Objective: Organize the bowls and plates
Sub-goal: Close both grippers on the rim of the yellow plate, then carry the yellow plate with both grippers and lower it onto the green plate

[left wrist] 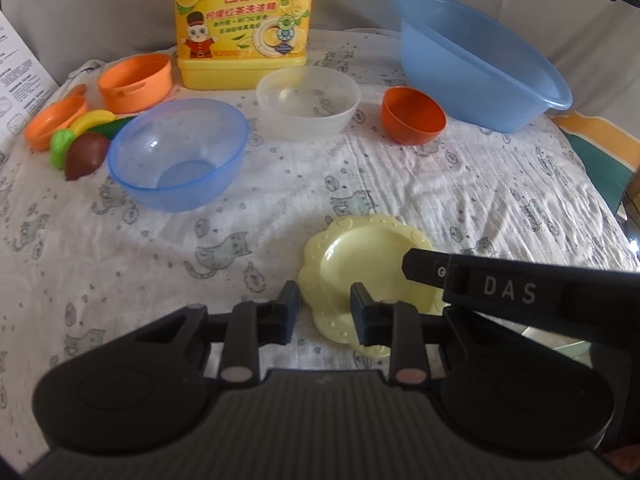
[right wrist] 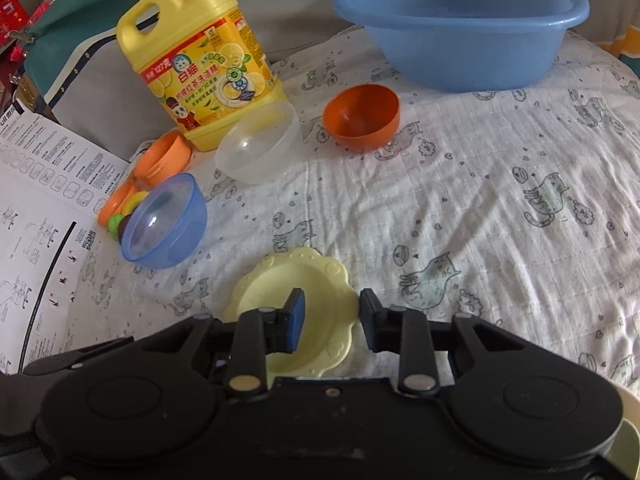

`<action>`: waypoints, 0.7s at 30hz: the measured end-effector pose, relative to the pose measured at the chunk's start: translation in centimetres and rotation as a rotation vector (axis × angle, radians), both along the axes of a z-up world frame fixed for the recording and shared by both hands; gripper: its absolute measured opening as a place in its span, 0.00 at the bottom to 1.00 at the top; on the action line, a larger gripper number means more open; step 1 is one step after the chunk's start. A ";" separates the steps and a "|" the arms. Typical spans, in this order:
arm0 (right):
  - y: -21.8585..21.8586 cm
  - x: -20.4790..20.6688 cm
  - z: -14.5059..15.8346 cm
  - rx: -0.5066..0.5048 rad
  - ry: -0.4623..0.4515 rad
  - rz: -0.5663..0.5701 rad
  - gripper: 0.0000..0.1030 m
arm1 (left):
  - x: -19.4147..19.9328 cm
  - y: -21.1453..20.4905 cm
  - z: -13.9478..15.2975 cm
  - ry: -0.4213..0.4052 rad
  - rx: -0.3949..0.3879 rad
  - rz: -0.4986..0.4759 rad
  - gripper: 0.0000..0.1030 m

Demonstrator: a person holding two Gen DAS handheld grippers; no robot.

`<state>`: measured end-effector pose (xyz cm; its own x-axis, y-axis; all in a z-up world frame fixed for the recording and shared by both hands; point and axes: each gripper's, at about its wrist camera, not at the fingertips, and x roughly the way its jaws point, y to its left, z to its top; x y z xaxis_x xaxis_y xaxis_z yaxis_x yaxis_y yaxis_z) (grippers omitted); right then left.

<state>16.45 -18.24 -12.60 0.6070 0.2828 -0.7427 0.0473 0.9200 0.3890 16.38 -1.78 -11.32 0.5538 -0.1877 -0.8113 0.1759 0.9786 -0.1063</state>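
A pale yellow scalloped plate (left wrist: 360,260) (right wrist: 280,280) lies on the cat-print cloth just in front of both grippers. My left gripper (left wrist: 324,312) straddles its left rim, one finger outside the edge and one over the well, and the rim fills the gap between the pads. My right gripper (right wrist: 330,320) holds the opposite rim the same way; one of its fingers (left wrist: 424,268) reaches in over the plate in the left wrist view. Farther back stand a blue bowl (left wrist: 178,152) (right wrist: 164,220), a clear bowl (left wrist: 308,100) (right wrist: 258,144) and a small orange bowl (left wrist: 412,116) (right wrist: 362,116).
A large blue basin (left wrist: 480,64) (right wrist: 460,20) sits at the back right. A yellow detergent bottle (left wrist: 242,24) (right wrist: 200,68) stands at the back, with orange tubs (left wrist: 136,80) and toy fruit (left wrist: 84,140) to the left. A printed sheet (right wrist: 40,200) lies at the left edge.
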 end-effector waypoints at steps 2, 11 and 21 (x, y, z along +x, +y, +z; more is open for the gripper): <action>0.0 -0.2 0.2 0.006 0.000 -0.002 0.28 | -0.1 0.3 0.2 0.008 -0.005 0.005 0.24; -0.3 -2.1 1.9 -0.004 -0.009 -0.022 0.28 | -1.8 0.0 2.4 -0.002 0.000 -0.006 0.22; -3.4 -7.2 5.6 -0.003 -0.066 -0.081 0.28 | -5.3 -2.8 6.0 -0.033 -0.015 -0.075 0.22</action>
<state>9.30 -21.68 -7.03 0.6754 0.2286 -0.7011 0.0955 0.9156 0.3906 11.09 -4.61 -5.34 0.5638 -0.2416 -0.7898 0.2528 0.9608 -0.1135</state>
